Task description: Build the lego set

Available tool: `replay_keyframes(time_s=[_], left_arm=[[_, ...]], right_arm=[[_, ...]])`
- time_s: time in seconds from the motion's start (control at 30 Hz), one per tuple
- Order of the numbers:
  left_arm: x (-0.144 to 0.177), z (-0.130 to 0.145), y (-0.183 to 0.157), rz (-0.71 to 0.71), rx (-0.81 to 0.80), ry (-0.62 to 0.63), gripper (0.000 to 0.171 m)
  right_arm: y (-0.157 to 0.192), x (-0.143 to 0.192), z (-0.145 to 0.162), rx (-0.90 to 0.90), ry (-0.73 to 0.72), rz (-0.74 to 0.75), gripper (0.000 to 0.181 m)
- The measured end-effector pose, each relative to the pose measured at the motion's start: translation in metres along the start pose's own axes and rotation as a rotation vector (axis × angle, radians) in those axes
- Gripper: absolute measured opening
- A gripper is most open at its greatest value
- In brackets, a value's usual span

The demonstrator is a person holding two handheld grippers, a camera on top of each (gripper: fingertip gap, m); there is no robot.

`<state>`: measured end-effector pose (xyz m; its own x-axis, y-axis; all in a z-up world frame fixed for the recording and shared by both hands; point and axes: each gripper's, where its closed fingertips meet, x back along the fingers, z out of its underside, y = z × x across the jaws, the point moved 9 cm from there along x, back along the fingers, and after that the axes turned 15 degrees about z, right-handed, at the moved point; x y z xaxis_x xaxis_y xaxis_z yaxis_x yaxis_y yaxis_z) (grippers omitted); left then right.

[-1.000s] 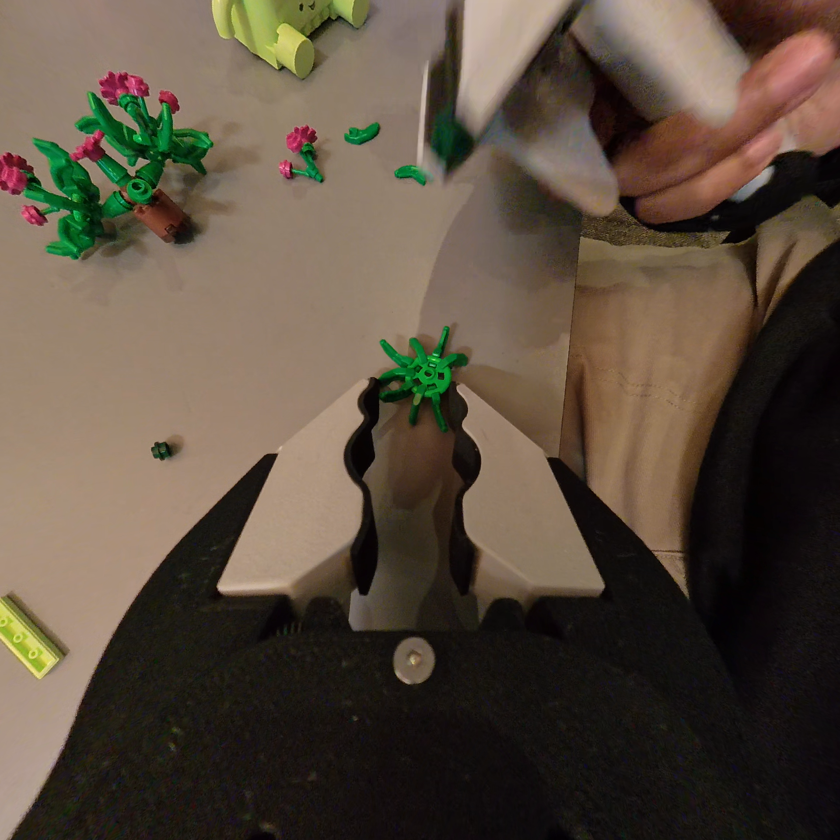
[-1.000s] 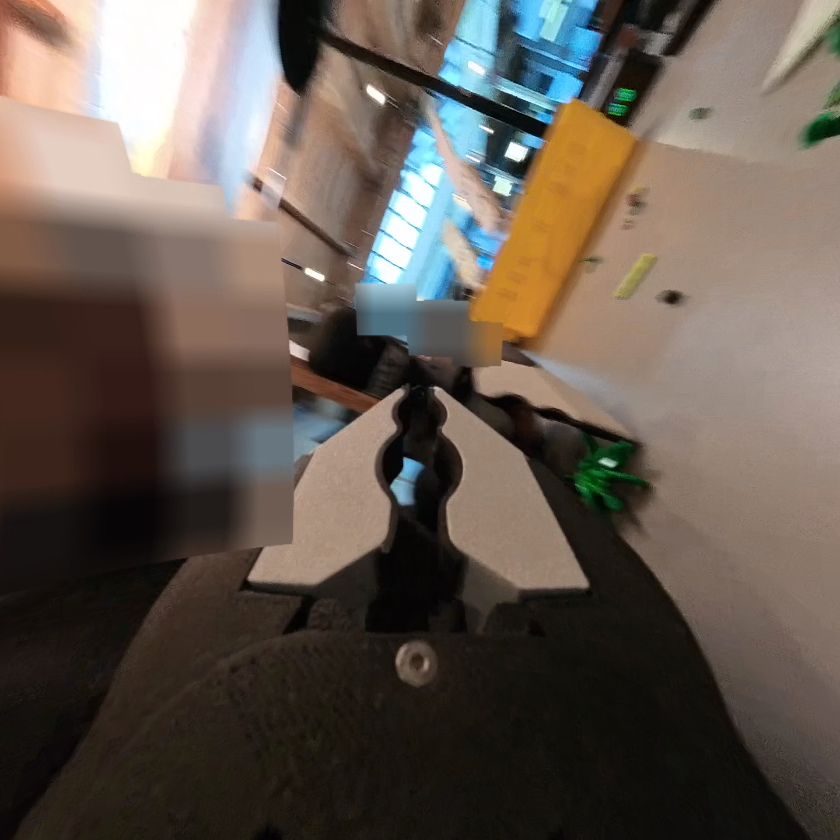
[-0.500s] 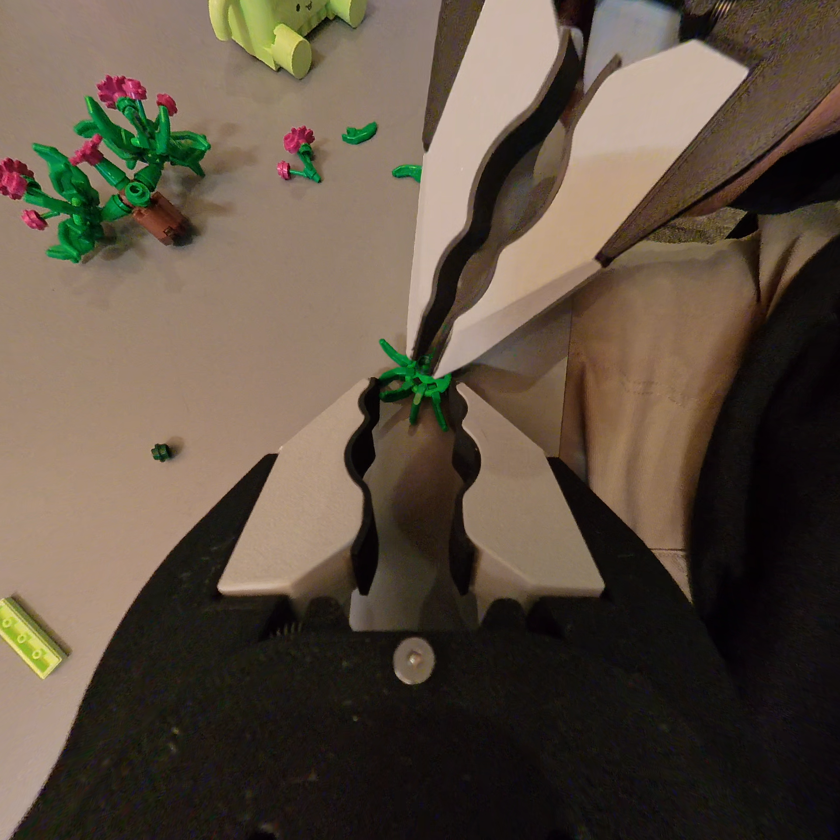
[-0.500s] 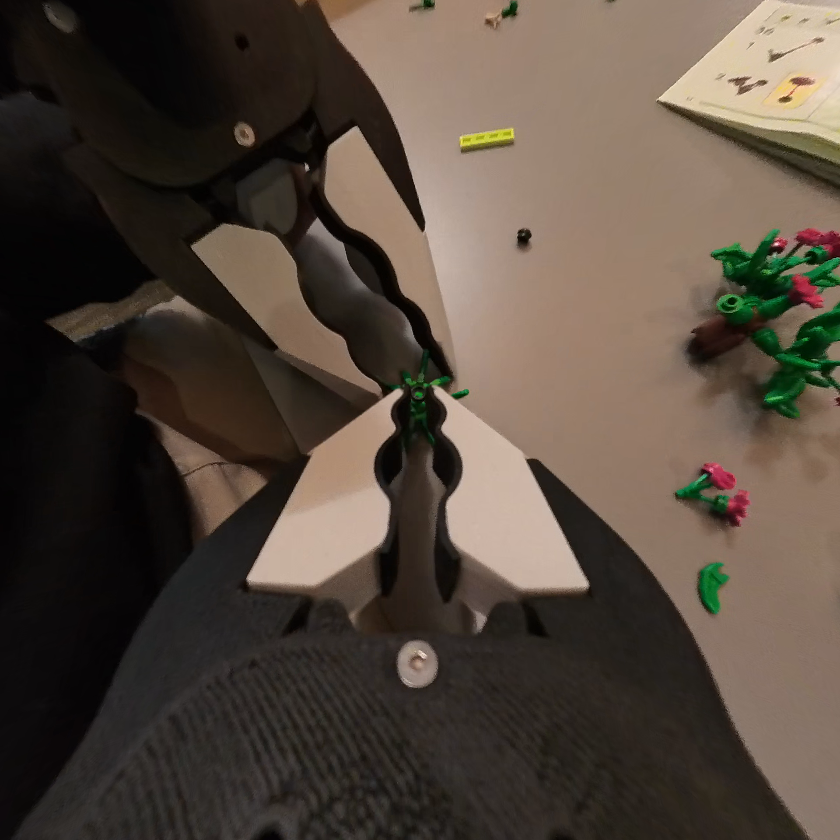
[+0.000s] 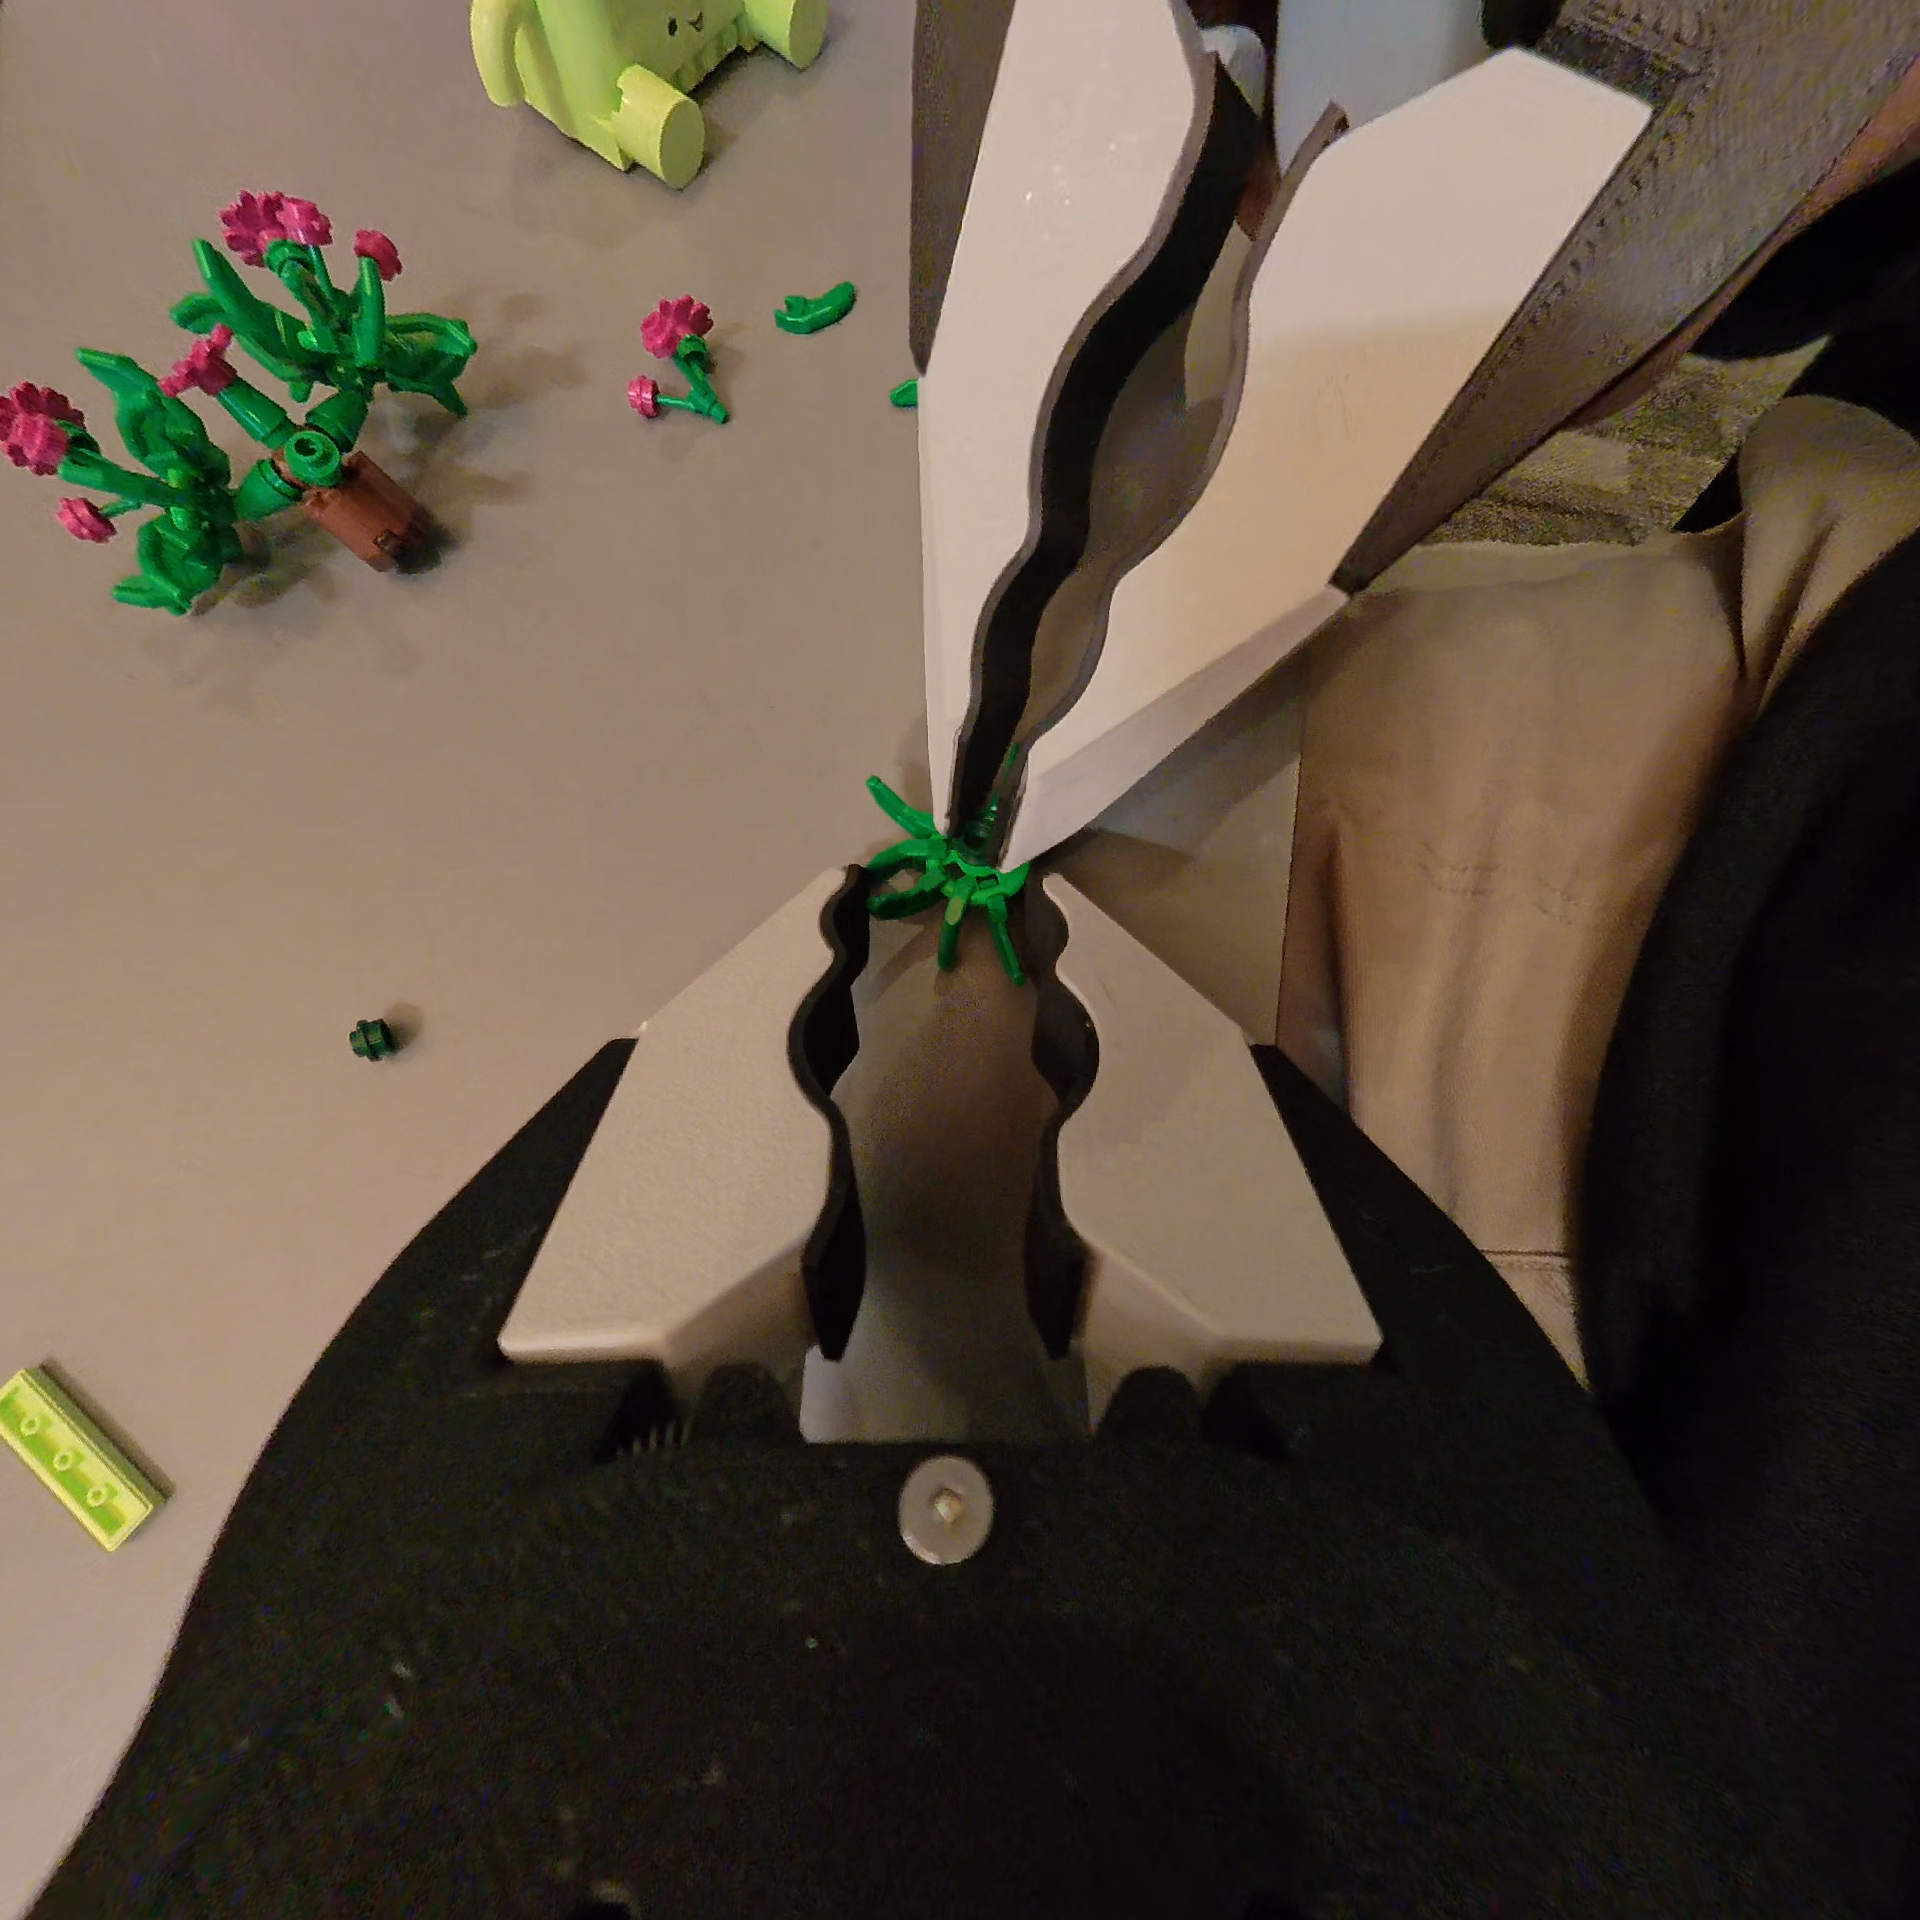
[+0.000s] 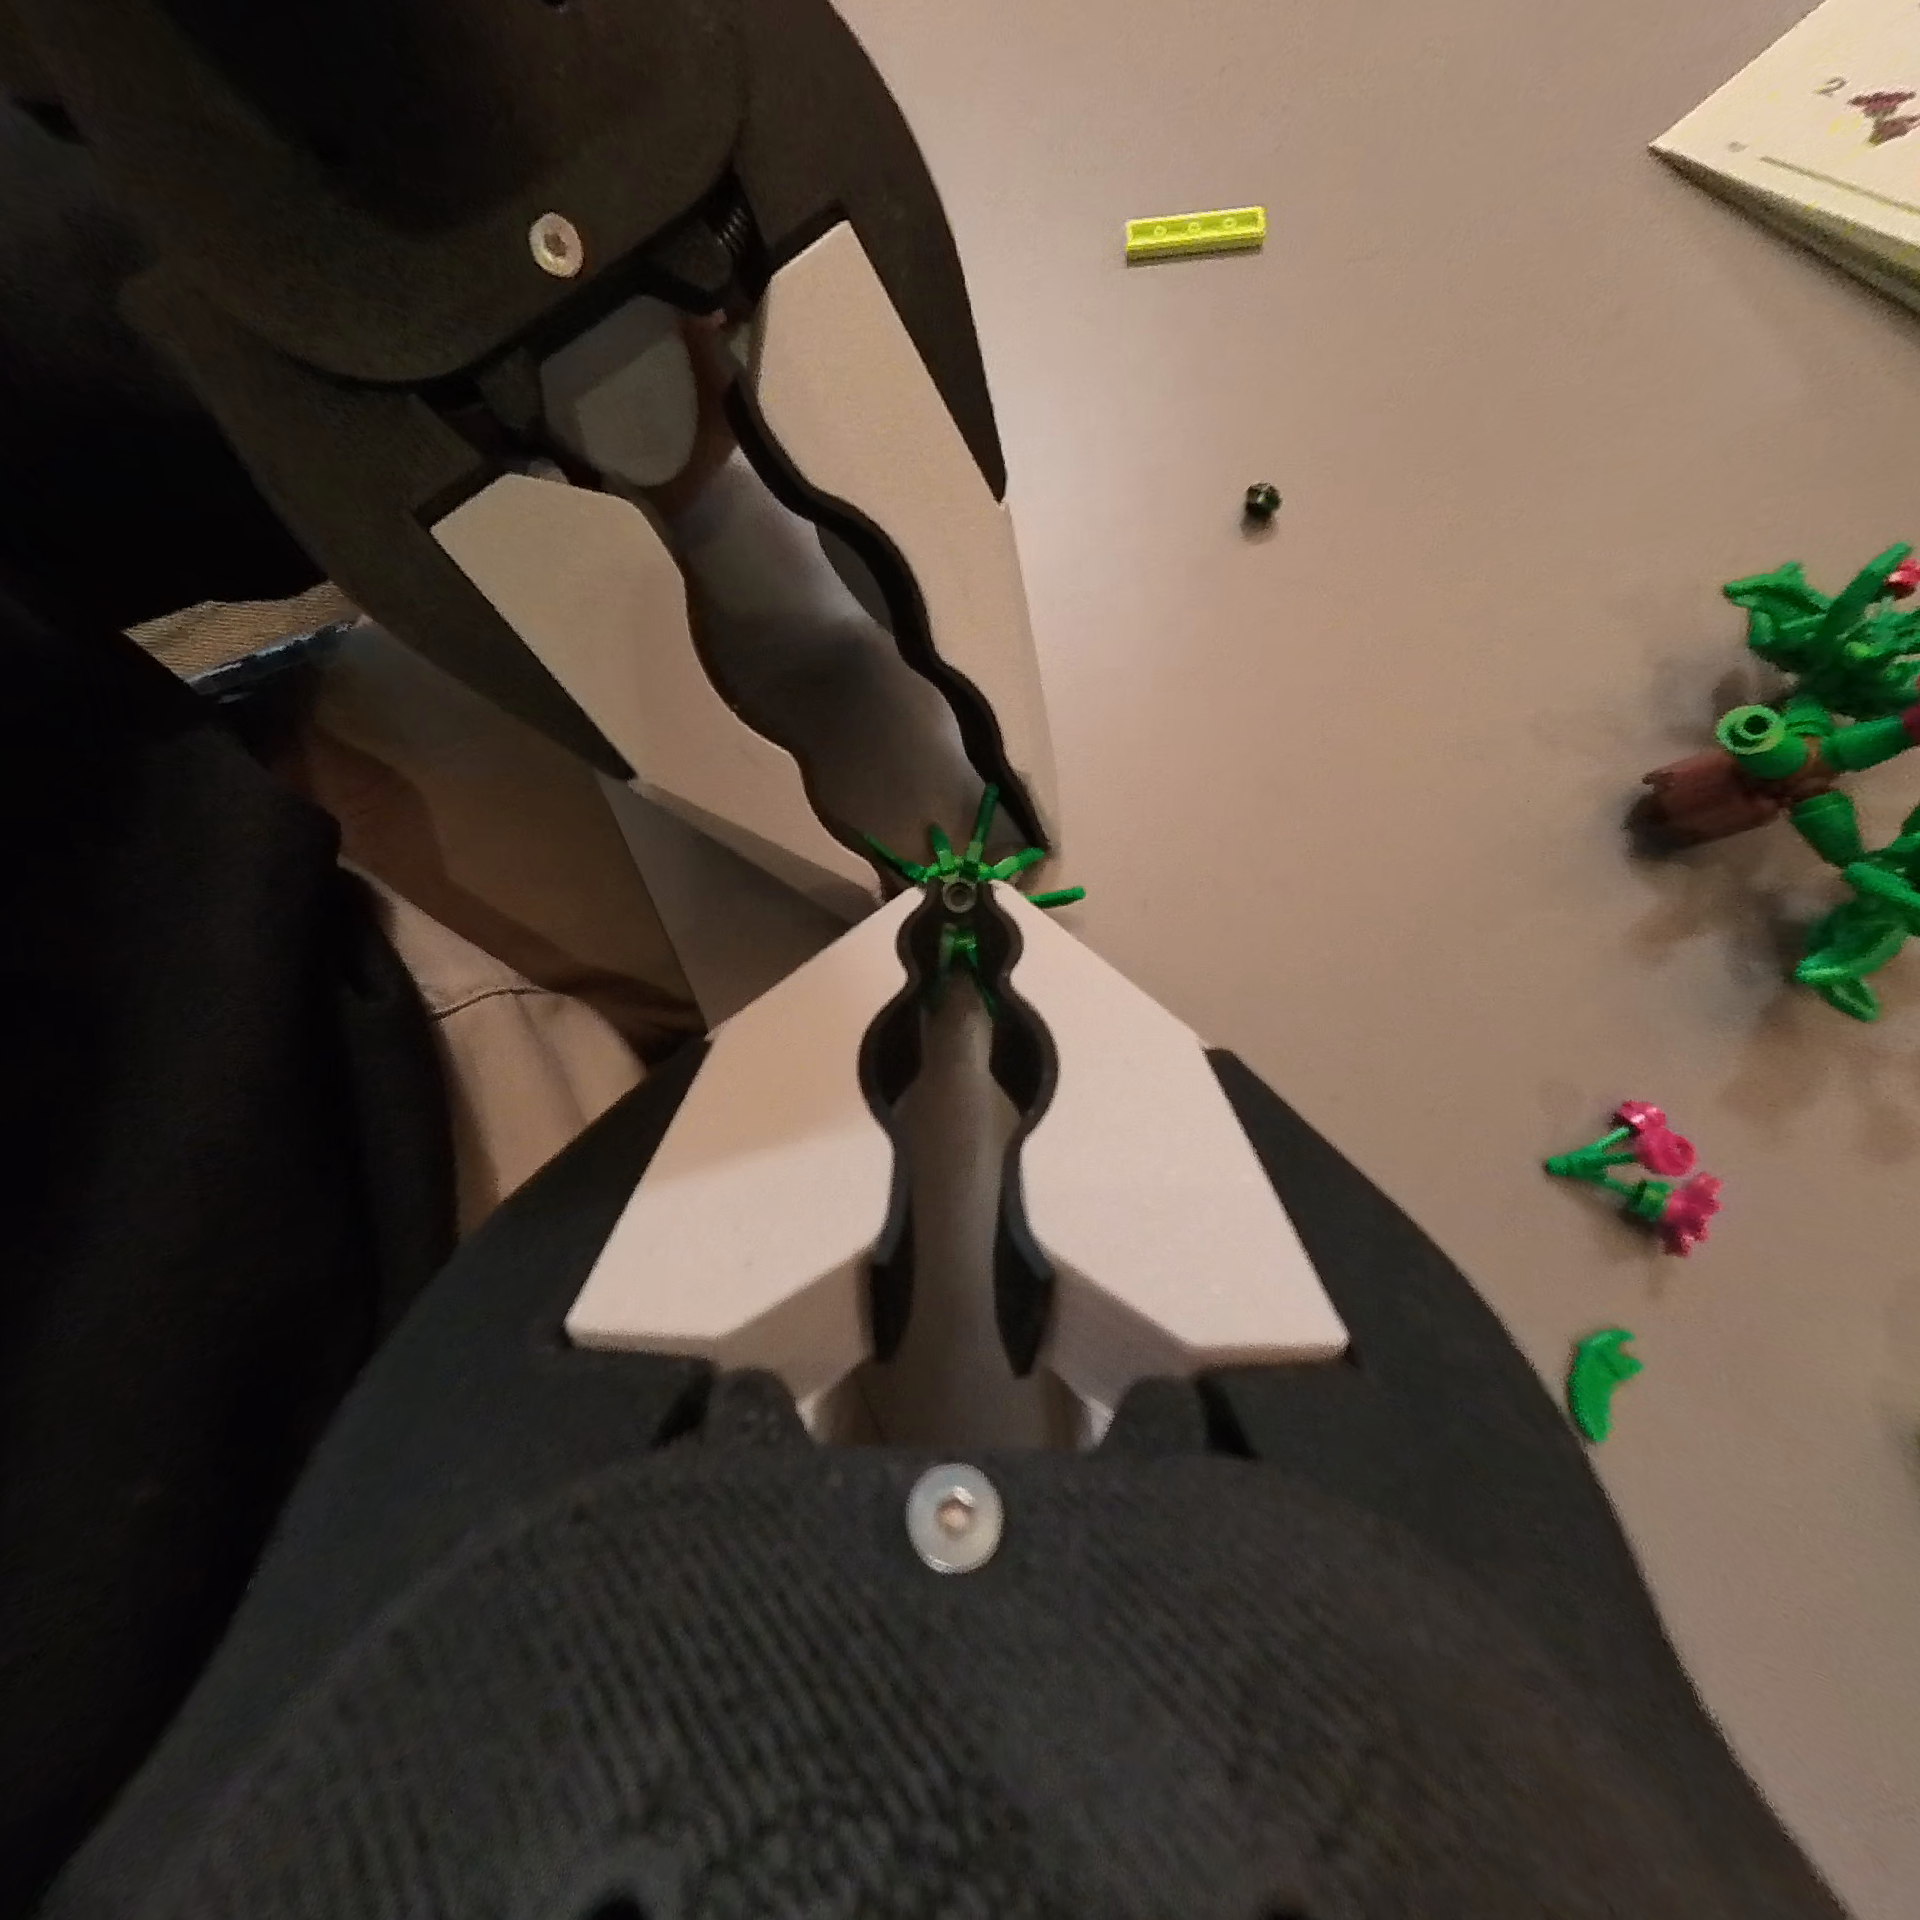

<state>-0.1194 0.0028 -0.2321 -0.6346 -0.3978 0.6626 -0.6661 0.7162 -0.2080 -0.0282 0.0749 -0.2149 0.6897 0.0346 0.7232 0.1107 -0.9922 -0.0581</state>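
My left gripper (image 5: 951, 888) is shut on a green spiky leaf piece (image 5: 914, 868) and holds it above the table's near edge. My right gripper (image 6: 956, 902) is shut on a small green stem piece (image 6: 961, 951). Its tips meet the middle of the leaf piece (image 6: 971, 857) head-on. In the left wrist view the right gripper (image 5: 987, 816) comes down from the top. In the right wrist view the left gripper (image 6: 961, 847) comes in from the upper left. How the two pieces join is hidden by the fingertips.
On the grey table (image 5: 520, 779) lie a built flower plant with a brown base (image 5: 260, 416) (image 6: 1849, 790), a pink flower sprig (image 5: 681, 358), a green leaf (image 5: 816, 309), a dark stud (image 5: 371, 1039), a lime plate (image 5: 78, 1455), a lime figure (image 5: 644, 83) and a booklet (image 6: 1818, 177). A person's lap (image 5: 1507, 831) is at the right. Less than 4 cm separates the two grippers' tips. The dark stud (image 5: 371, 1039) sits 9 centimetres or so from the ends of my left fingers. It is also in sight in the right wrist view (image 6: 1261, 494).
The right gripper swung in from pointing away at the room and brought its green piece tip-to-tip against the leaf piece. The left gripper has stayed in place.
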Motion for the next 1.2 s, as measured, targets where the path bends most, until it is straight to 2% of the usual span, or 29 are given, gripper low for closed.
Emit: replay_keyframes(time_s=[0.33,0.63,1.0,1.13,1.2], left_arm=[[0.000,0.000,0.000,-0.003,-0.006,0.001,0.028],[0.000,0.000,-0.001,-0.007,-0.010,0.002,0.028],[0.000,0.000,0.000,-0.005,-0.007,0.001,0.028],[0.000,0.000,-0.001,-0.009,-0.011,0.004,0.028],[-0.001,0.000,-0.001,-0.013,-0.015,0.007,0.028]], right_arm=[[0.000,-0.001,-0.009,0.082,0.108,-0.021,0.004],[-0.007,-0.003,-0.008,0.008,0.125,-0.093,0.004],[-0.007,-0.005,-0.013,0.052,0.179,-0.094,0.004],[-0.006,-0.002,-0.012,0.066,0.130,-0.063,0.004],[-0.010,0.005,-0.010,-0.005,0.067,-0.070,0.004]])
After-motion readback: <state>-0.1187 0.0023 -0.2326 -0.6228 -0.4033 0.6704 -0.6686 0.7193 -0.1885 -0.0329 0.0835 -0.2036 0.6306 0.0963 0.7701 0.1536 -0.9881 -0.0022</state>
